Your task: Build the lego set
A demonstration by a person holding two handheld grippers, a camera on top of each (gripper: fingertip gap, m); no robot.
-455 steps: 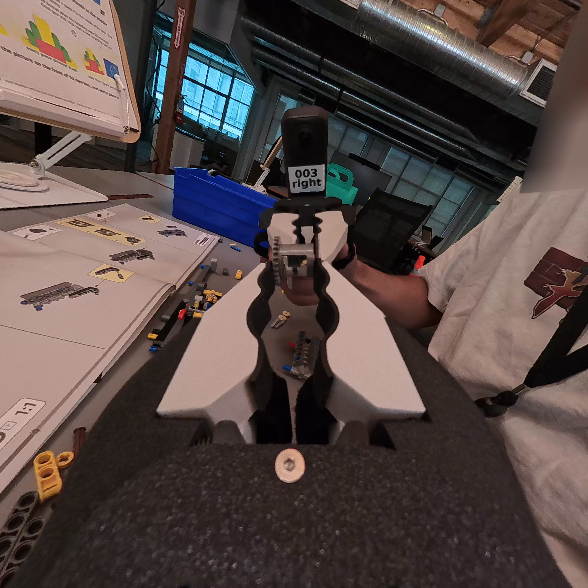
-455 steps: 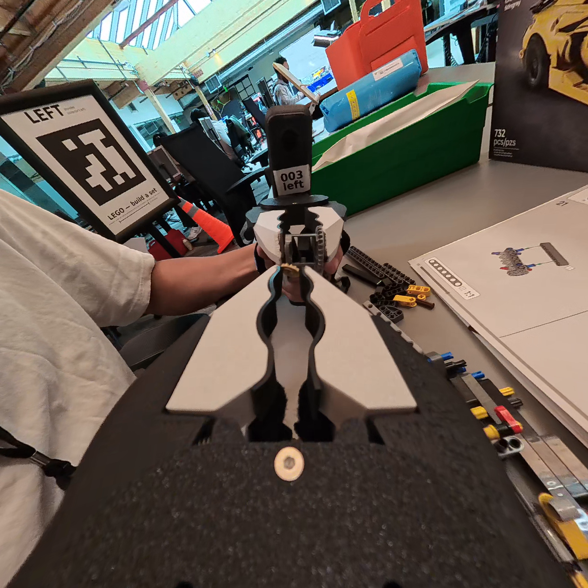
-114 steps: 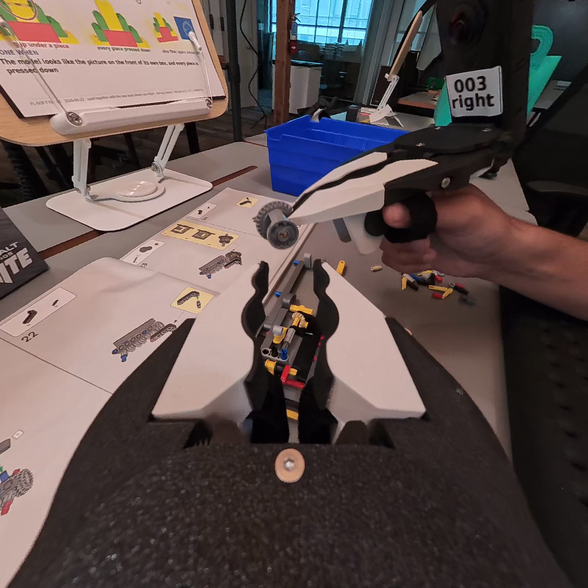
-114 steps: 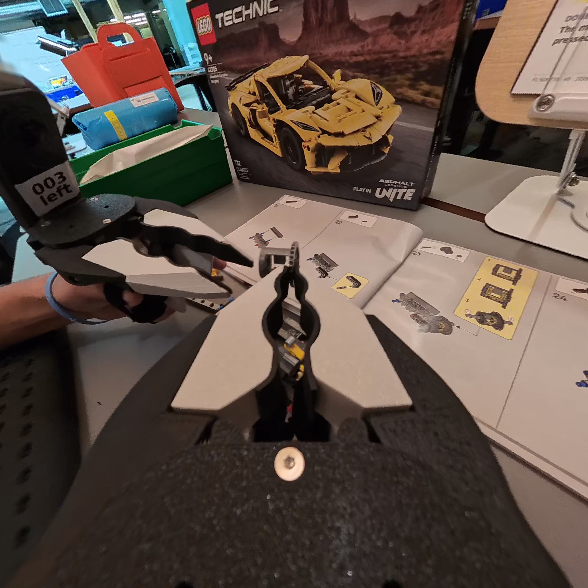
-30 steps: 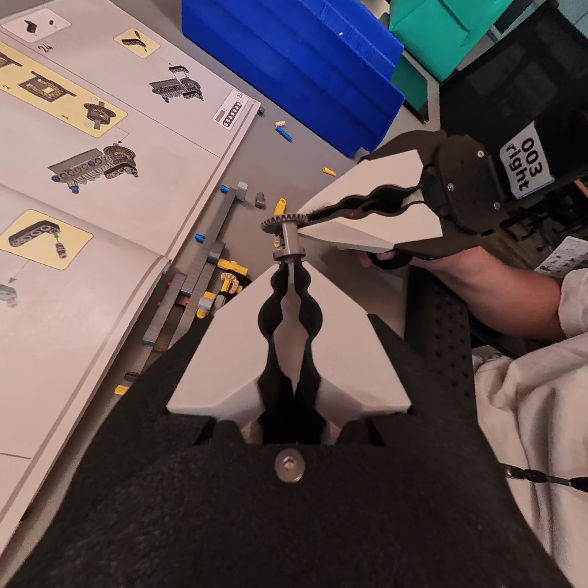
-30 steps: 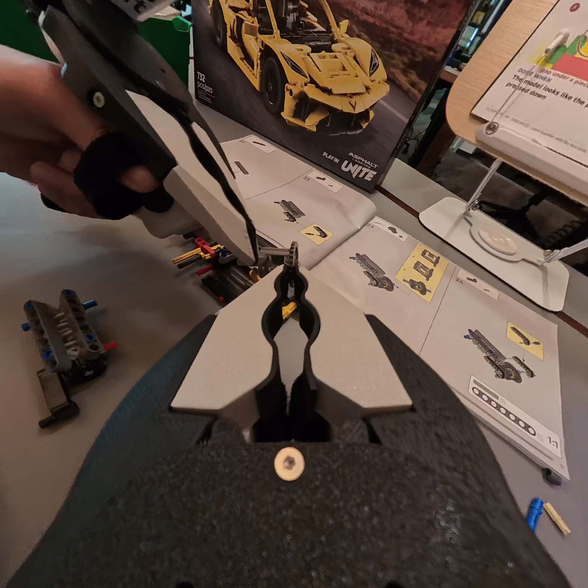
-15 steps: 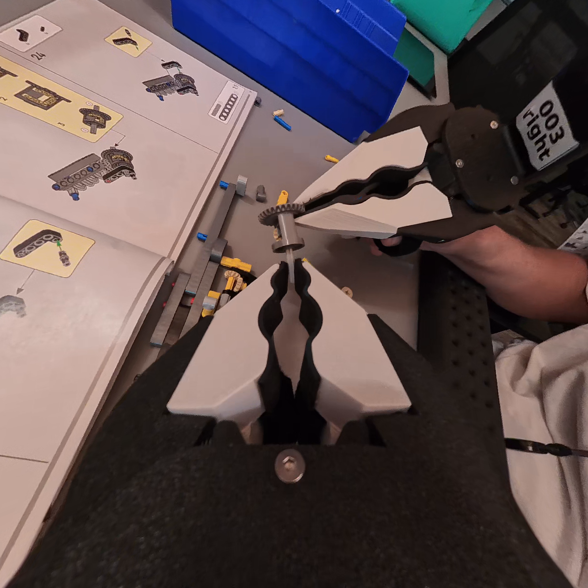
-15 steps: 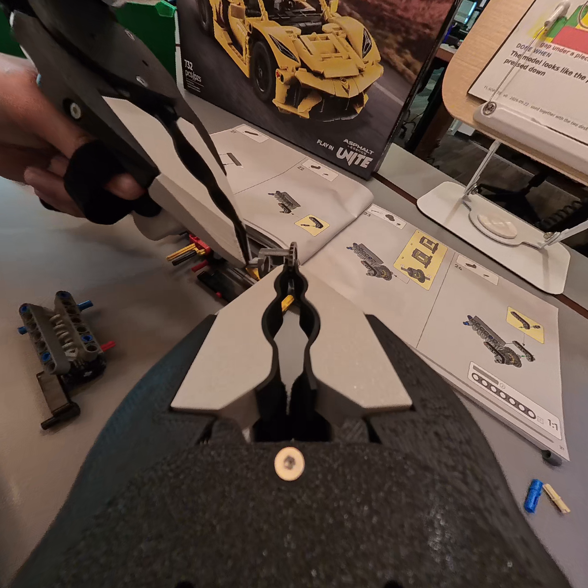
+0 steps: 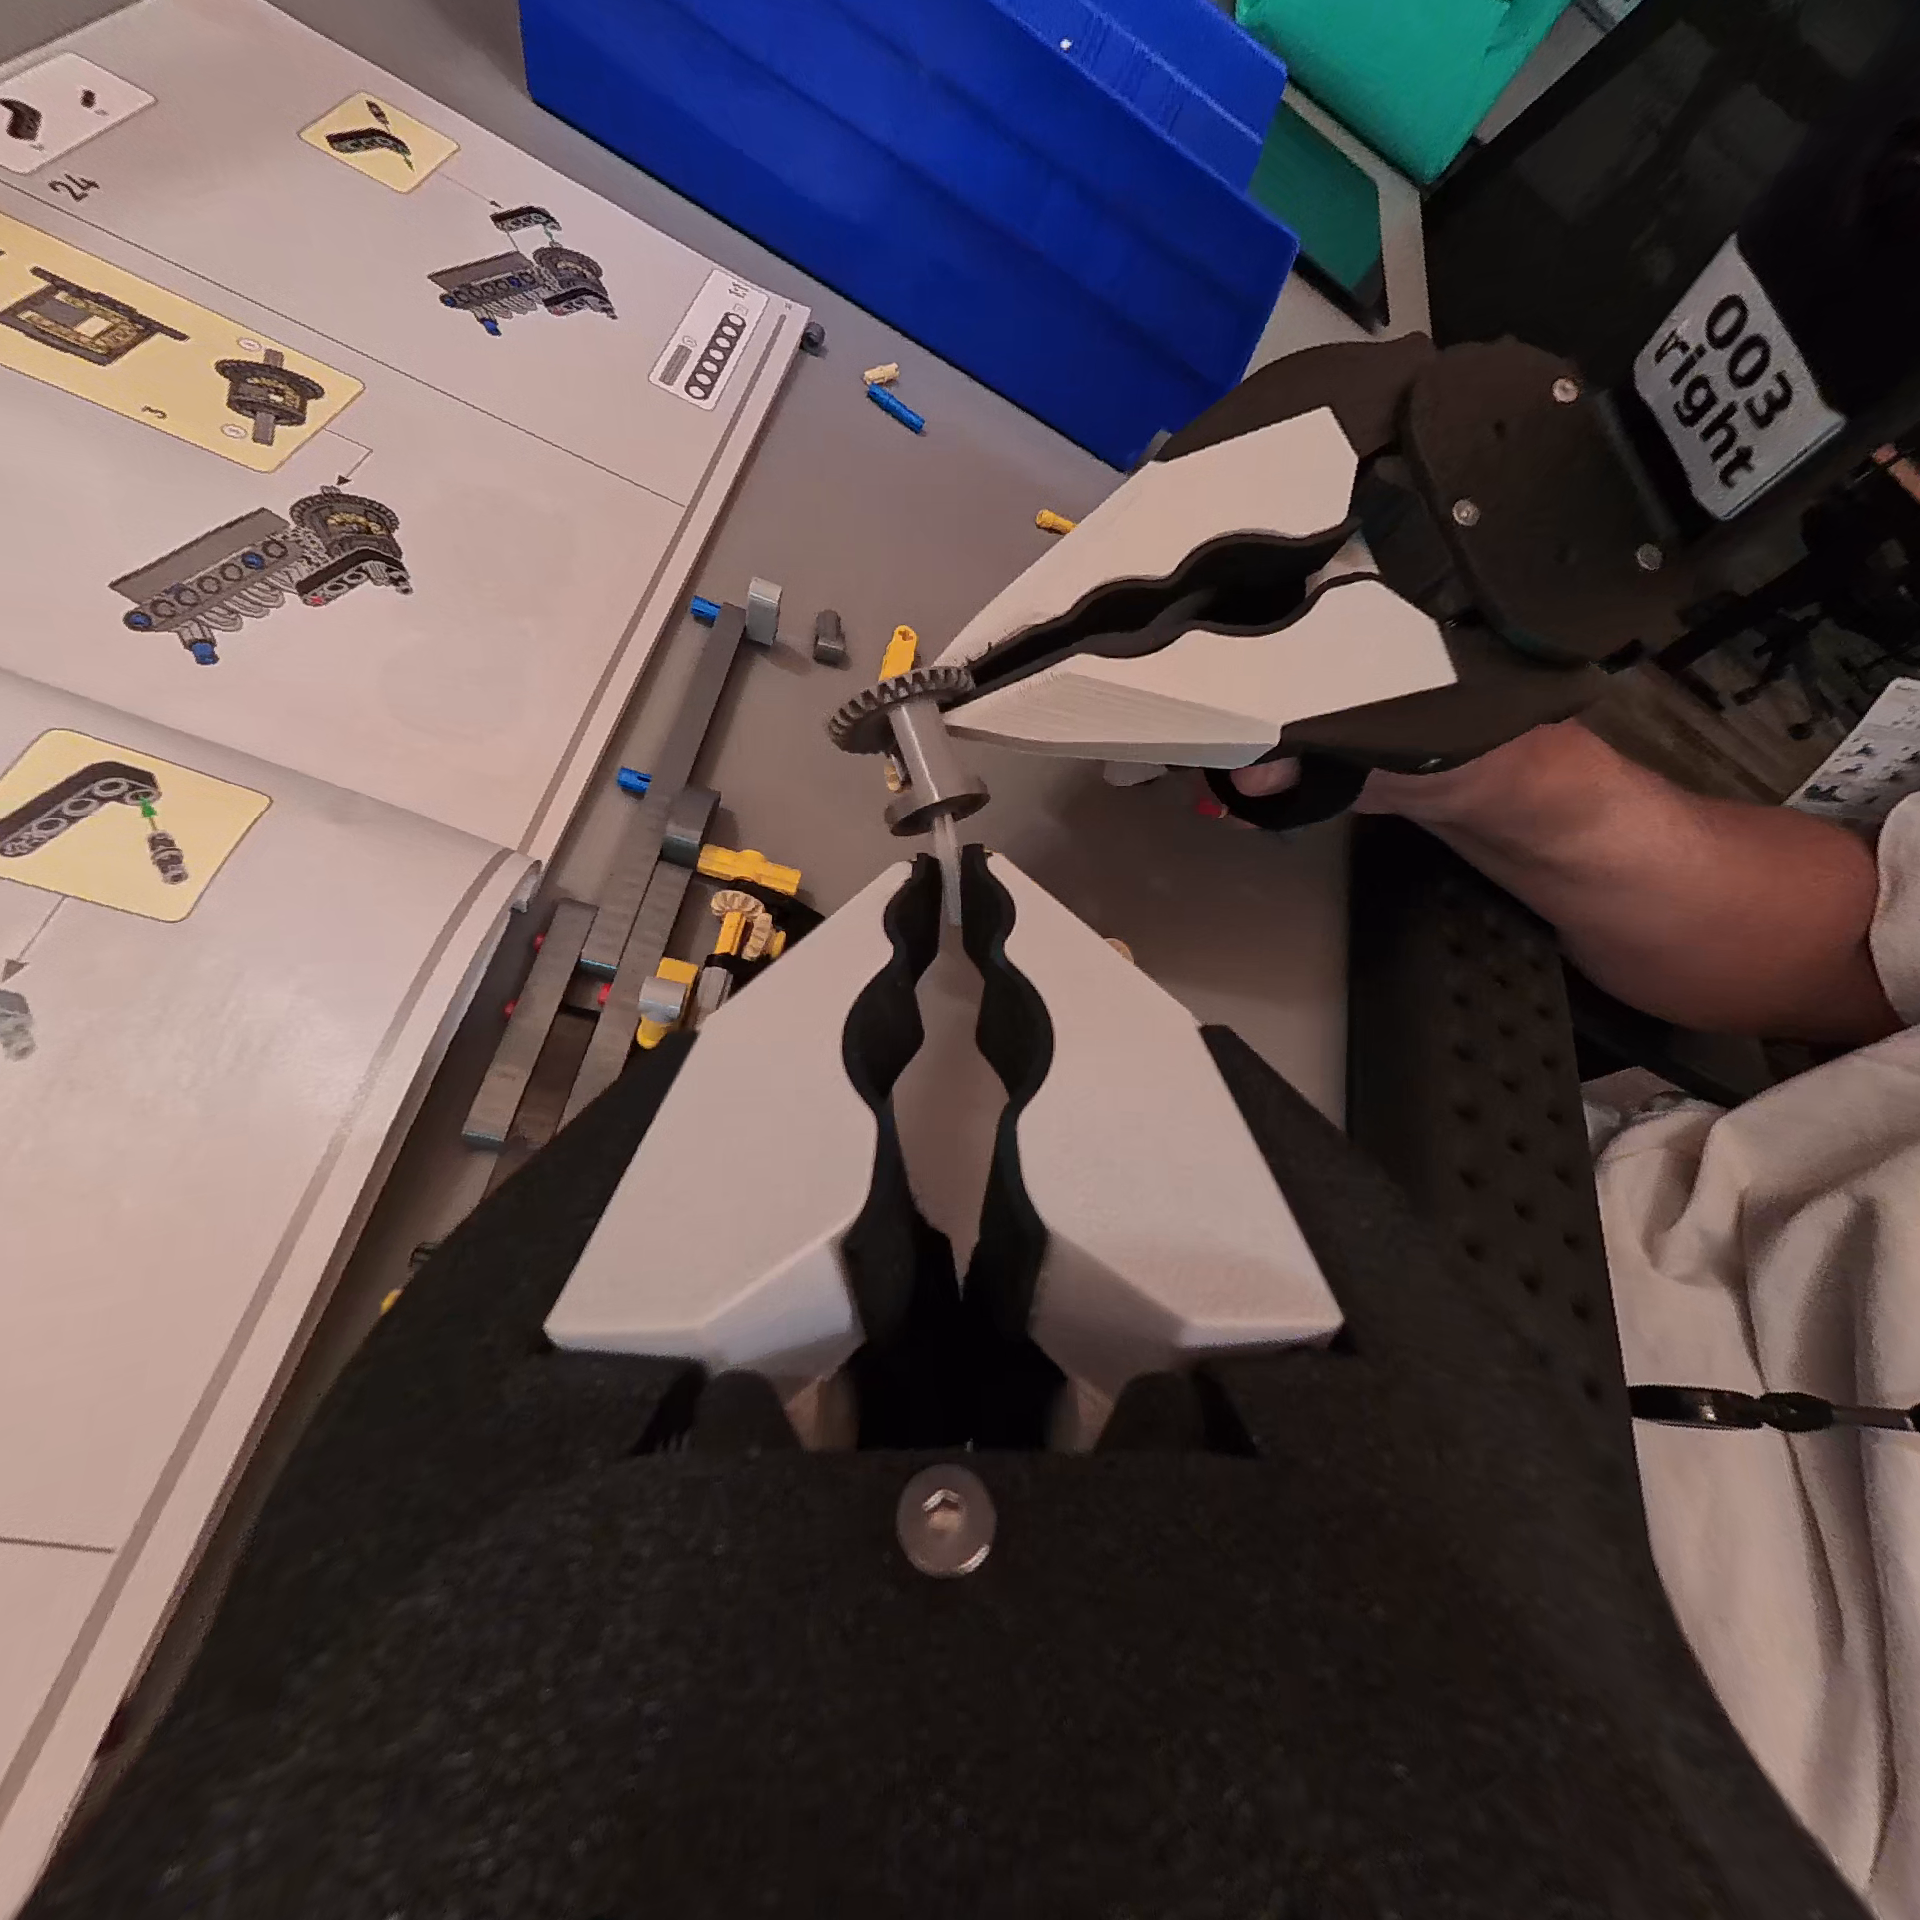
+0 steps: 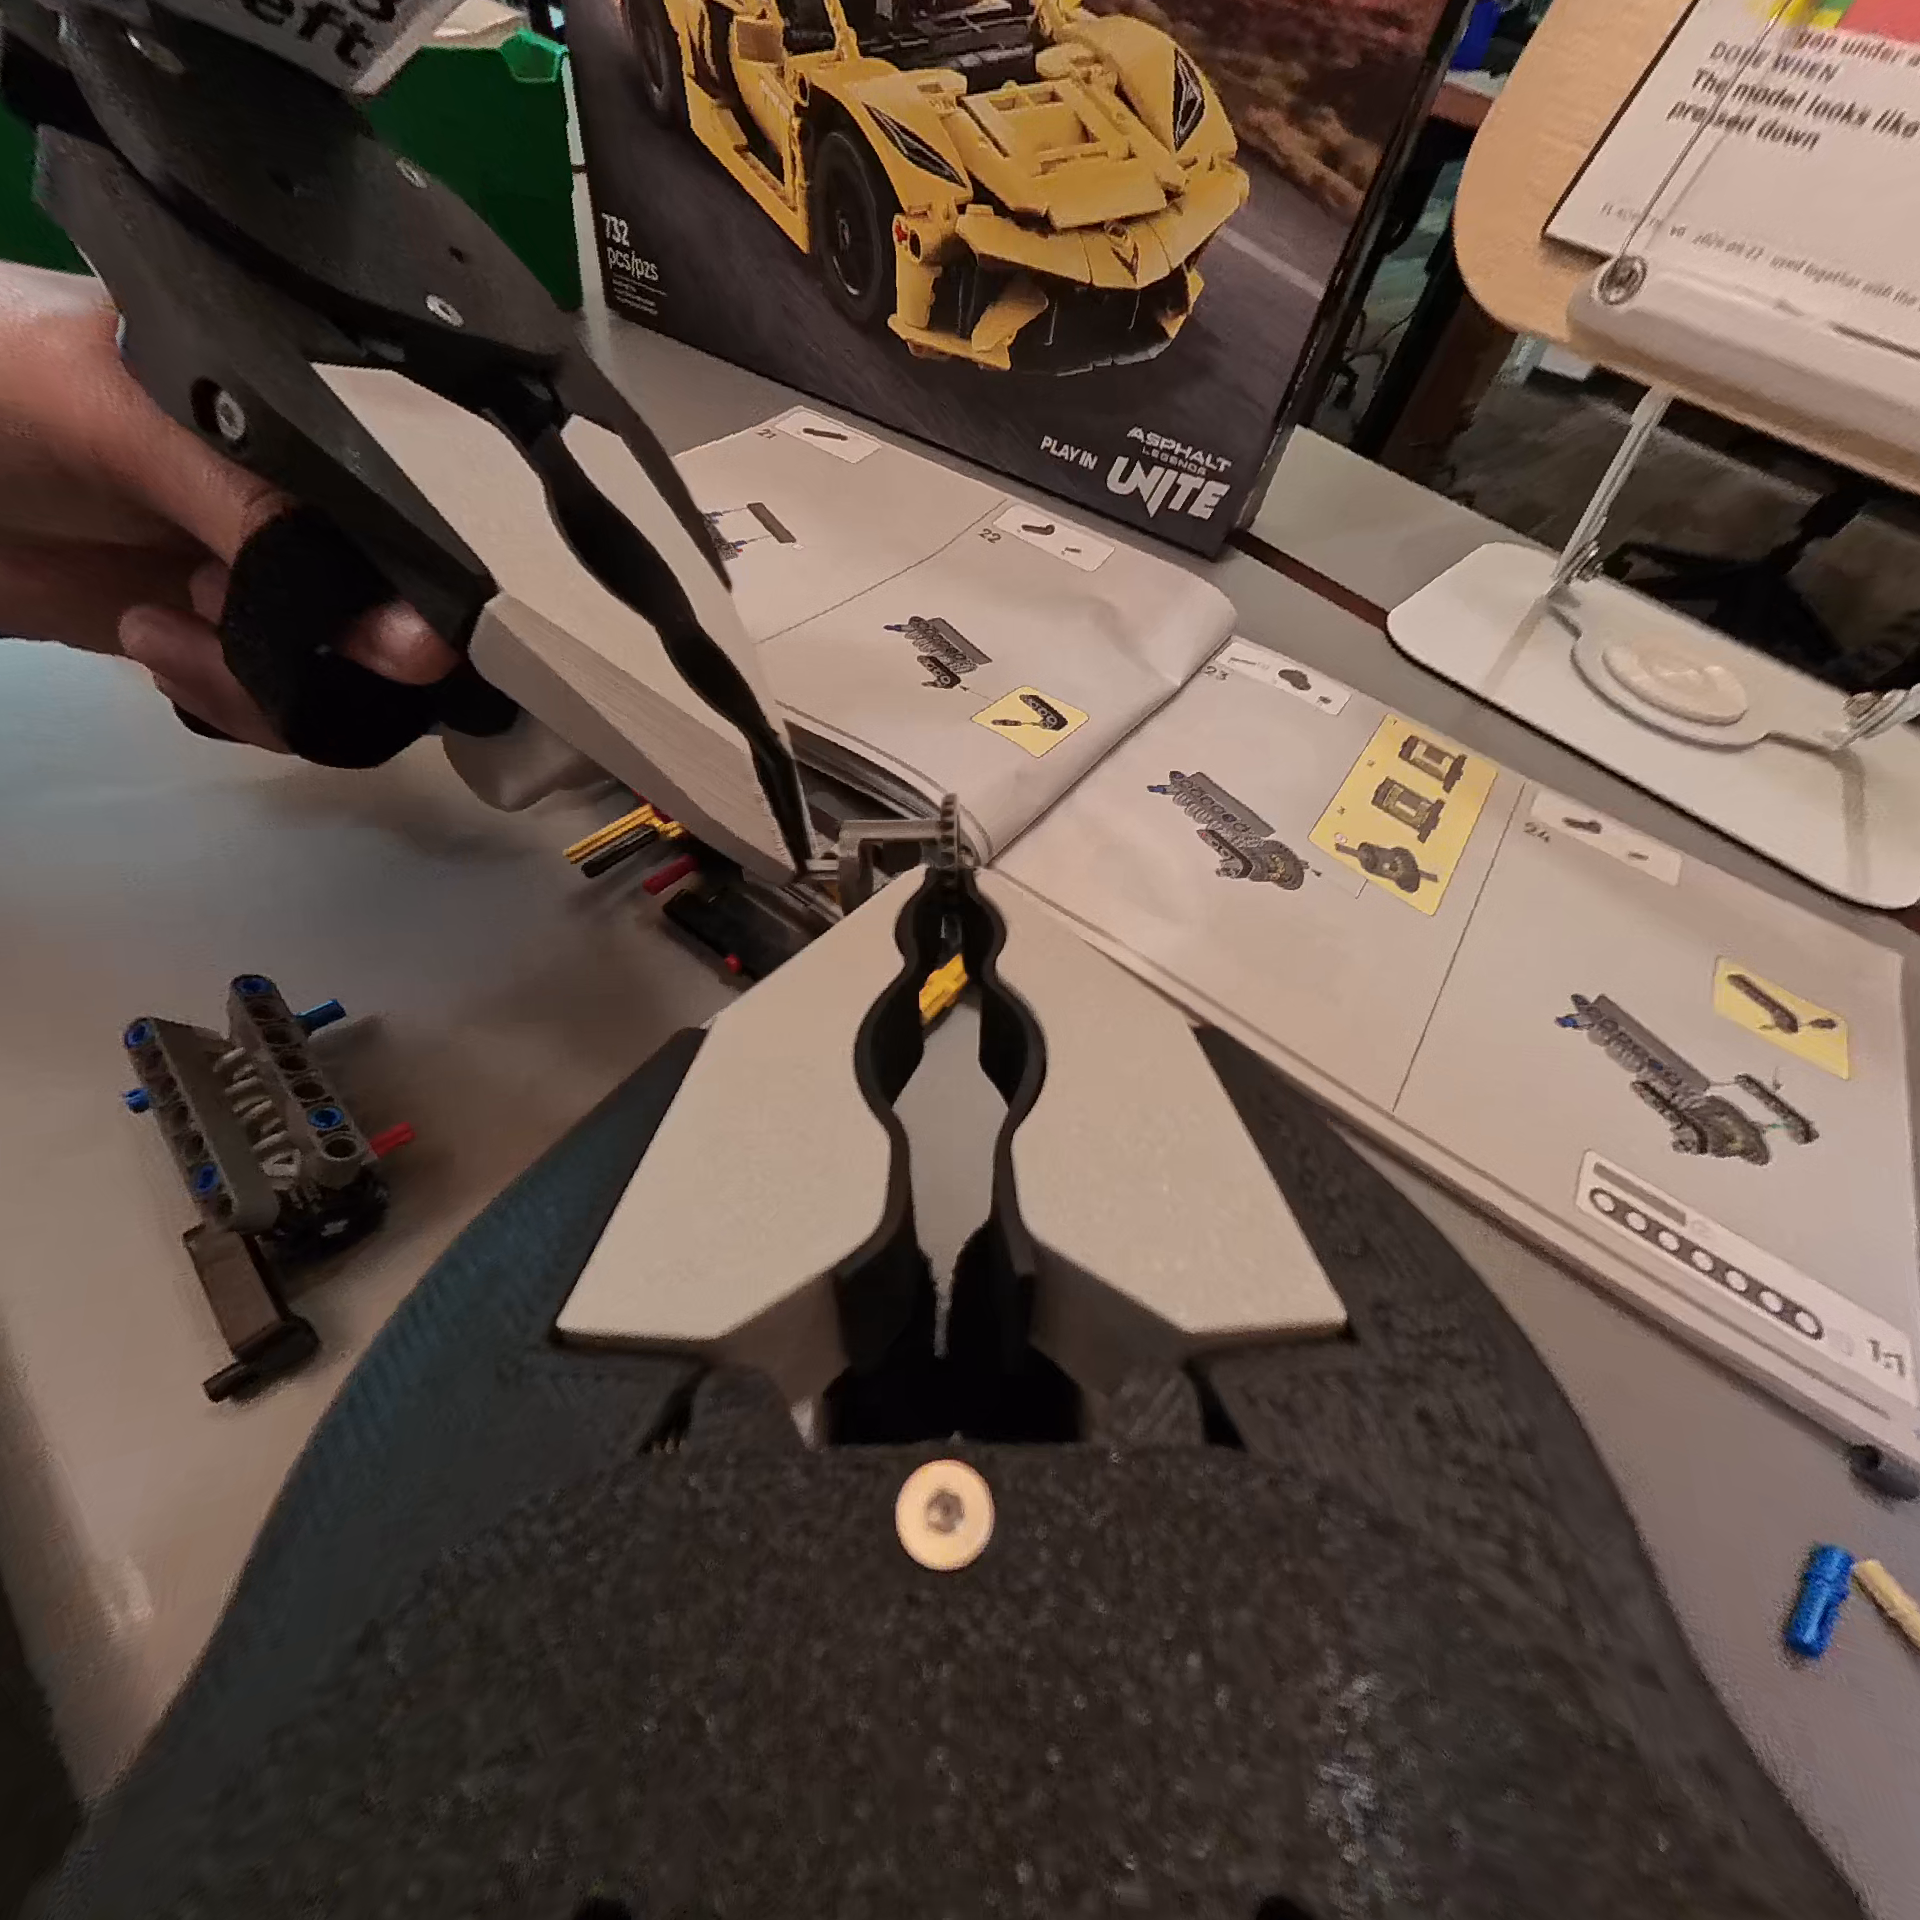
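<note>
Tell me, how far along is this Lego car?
Early. One small engine-like block sits finished on the table. In hand: the right gripper pinches a grey gear piece, and the left gripper grips the axle in it. Loose parts beside the open instruction booklet remain unbuilt.

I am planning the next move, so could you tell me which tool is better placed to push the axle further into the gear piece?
Probably the left tool: it pinches the light axle in line with the gear piece, which the right tool grips side-on, so it braces.
</note>
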